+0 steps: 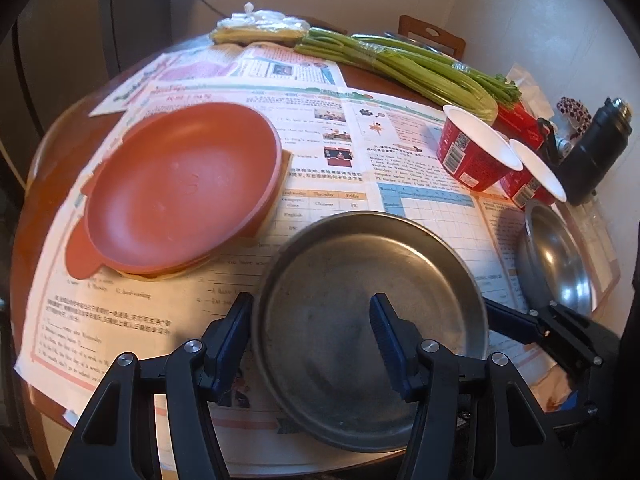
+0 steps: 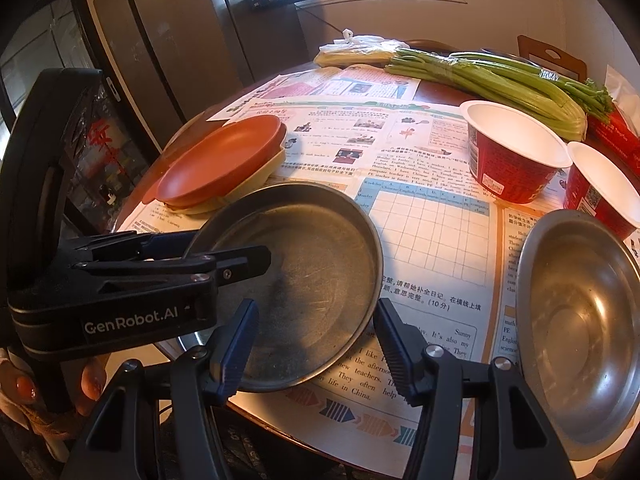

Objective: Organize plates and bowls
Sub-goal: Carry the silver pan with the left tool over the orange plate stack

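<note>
Low in the left wrist view, the left gripper (image 1: 312, 340) is straddling the near rim of the steel plate (image 1: 372, 280), one finger outside the rim and one over the dish, spread and not visibly pinching; if it closes like this, the pads may slide off the thin metal lip and the plate may tip or scrape the printed sheets (image 1: 420, 128) loose. In the right wrist view the right gripper (image 2: 316, 344) is hanging at the lower centre, jaws parted with only the same plate's right rim between them, gripping nothing I can see. Both grippers are crowding one plate, so they could knock each other. "GenRobot.AI" is showing on the left gripper's body at lower left. At the right edge a steel bowl (image 2: 580, 320) is sitting near the table's edge, where a nudge could push it off. The sheets are reading "life in China", "Chinese", "English". Farther up, the orange plates (image 1: 180, 188) are sitting stacked at left, two red paper bowls (image 2: 516, 152) at right, celery (image 2: 492, 80) beyond.
</note>
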### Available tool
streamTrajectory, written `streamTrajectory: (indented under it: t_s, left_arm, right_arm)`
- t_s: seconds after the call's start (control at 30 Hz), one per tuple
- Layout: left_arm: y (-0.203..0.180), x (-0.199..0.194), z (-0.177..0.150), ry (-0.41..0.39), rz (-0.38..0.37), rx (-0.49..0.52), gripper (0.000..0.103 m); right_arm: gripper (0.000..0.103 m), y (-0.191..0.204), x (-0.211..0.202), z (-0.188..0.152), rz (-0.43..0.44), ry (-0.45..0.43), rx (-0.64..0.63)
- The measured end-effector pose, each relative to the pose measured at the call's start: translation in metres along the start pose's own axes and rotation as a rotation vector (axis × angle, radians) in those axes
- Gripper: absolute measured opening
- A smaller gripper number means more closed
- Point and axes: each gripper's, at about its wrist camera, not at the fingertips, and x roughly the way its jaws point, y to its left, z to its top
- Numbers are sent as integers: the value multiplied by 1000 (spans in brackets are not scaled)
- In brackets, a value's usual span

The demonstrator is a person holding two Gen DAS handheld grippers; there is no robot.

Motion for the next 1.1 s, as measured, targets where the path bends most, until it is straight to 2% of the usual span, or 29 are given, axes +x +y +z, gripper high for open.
streamTrajectory:
  t_s: [0.27,0.57,0.67,0.9,1.1]
  left_arm:
    - [7,3,-5,-28,54,-6,62]
    - [-11,5,-13,-55,100,33,62]
    - [-7,2,-11,-51,60,-1,62]
    - [-11,-8,-11,-54,53,2,62]
    - [-12,-29,-7,-95,28,7,62]
  right_arm:
    - [59,6,3,-6,-37,-5,-30]
    - [59,13,3,-11,-54,-8,-58]
    - [59,11,2,-10,-47,-11,-42]
    - [59,12,-6,-9,-53,-26,-41]
    - [59,14,-18,-5,-50,-52,-36]
